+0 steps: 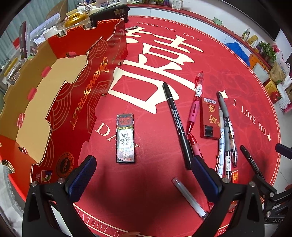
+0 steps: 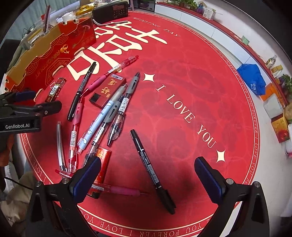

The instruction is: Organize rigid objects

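Observation:
Pens and small boxes lie scattered on a round red mat. In the left wrist view my left gripper hangs open just short of a dark patterned box, with a black marker to its right and a clear pen below. A red box lies among several pens. An empty red cardboard tray stands at the left. In the right wrist view my right gripper is open over a black marker. A red box sits beside its left finger.
A black radio and gold-lidded jars stand behind the tray. The left gripper body reaches in at the left edge. A blue bag and cartons line the floor on the right, past the mat.

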